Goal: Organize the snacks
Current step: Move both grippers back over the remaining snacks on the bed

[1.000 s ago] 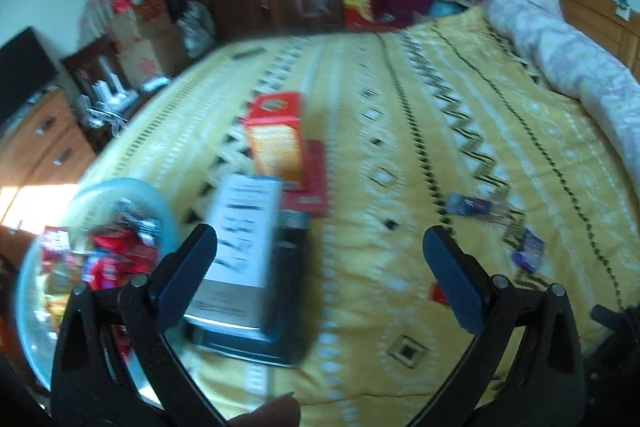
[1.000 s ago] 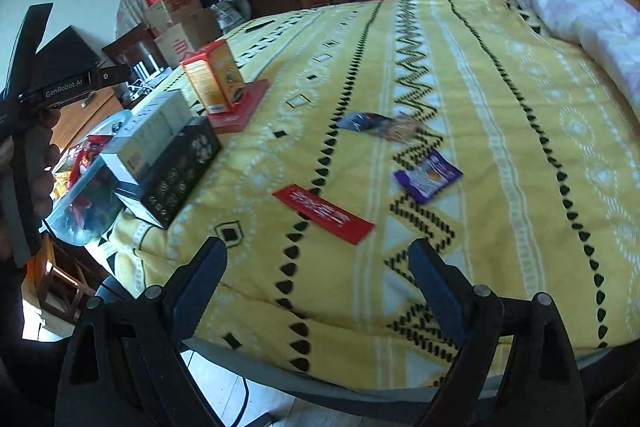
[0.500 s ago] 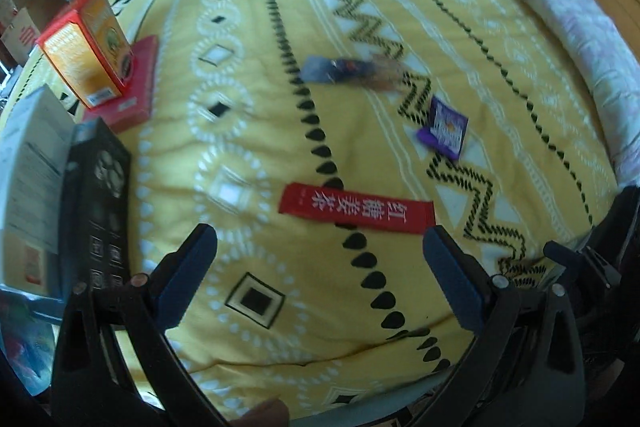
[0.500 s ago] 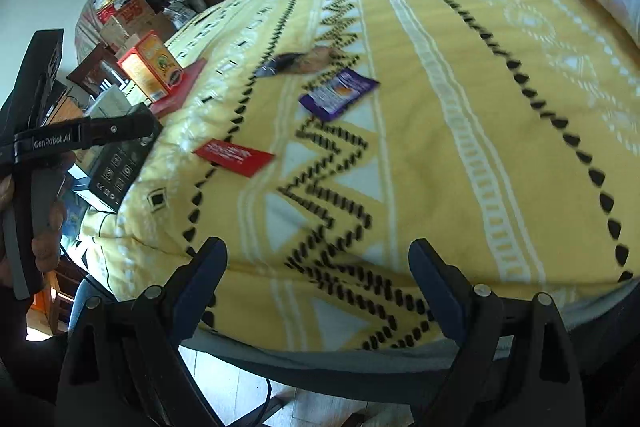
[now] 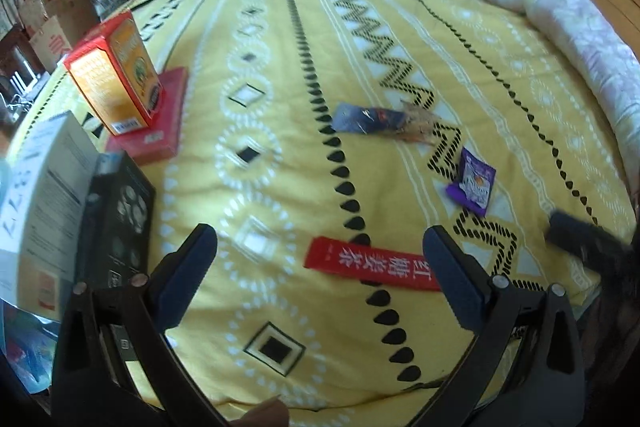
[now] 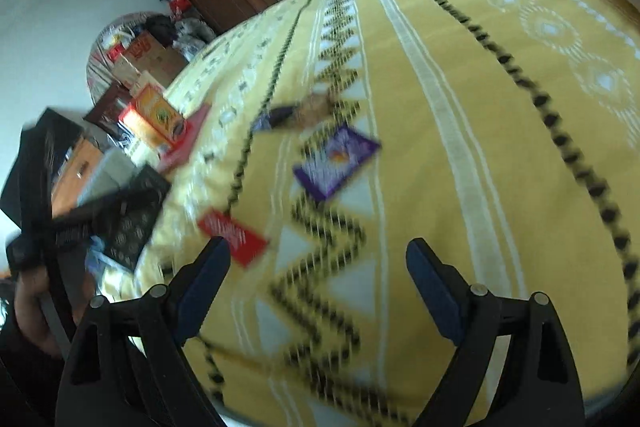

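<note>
Black left gripper (image 5: 320, 267) angled down over bedspread (image 5: 280, 107)

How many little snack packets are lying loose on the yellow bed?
3: a red packet nearest the left gripper, a purple packet to its right, and a blue packet farther back. More may be out of view.

Glossy foil purple packet (image 5: 472, 187) on matt cloth bedspread (image 5: 280, 131).

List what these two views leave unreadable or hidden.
- Purple packet: print smeared by motion blur, right wrist view.
- Red sachet: right end behind the left tool's finger.
- White box: cut off by the left edge.
- Right tool, closing: holds nothing.
</note>
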`<action>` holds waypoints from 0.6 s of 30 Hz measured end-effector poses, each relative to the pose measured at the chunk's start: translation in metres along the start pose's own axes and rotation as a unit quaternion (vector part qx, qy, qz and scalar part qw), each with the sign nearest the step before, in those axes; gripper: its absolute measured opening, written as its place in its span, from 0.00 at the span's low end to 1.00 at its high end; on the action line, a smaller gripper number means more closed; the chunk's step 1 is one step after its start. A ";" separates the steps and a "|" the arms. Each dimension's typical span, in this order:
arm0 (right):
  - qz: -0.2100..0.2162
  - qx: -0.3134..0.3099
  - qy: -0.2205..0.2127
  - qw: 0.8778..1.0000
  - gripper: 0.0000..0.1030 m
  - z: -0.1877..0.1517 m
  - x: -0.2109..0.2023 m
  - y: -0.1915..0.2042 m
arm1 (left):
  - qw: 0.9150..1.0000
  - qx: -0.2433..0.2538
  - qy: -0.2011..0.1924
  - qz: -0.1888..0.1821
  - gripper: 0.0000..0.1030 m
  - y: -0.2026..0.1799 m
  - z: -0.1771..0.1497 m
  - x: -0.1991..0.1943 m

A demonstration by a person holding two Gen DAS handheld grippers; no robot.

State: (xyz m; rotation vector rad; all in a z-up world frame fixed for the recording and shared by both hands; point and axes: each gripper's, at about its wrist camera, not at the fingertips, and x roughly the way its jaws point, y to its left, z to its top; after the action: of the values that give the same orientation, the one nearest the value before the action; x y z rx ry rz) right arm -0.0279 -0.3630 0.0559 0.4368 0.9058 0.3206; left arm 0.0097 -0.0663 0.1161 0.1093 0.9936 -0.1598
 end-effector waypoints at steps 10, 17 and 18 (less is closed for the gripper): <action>0.012 -0.050 0.037 0.998 0.70 0.140 0.146 0.013 | 0.999 -0.019 -0.034 0.013 1.00 0.038 -0.004 -0.009; 0.033 -0.112 0.120 0.986 0.70 0.152 0.234 0.056 | 0.999 -0.033 -0.034 0.009 1.00 0.054 -0.009 -0.006; 0.038 -0.145 0.134 0.980 0.71 0.139 0.239 0.073 | 0.999 -0.035 -0.035 0.008 1.00 0.056 -0.009 -0.008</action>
State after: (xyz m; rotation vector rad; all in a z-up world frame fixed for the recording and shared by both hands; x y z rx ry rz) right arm 0.2168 -0.2258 0.0036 0.1590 1.0876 0.5833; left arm 0.0080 -0.0094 0.1188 0.0472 0.9265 -0.1137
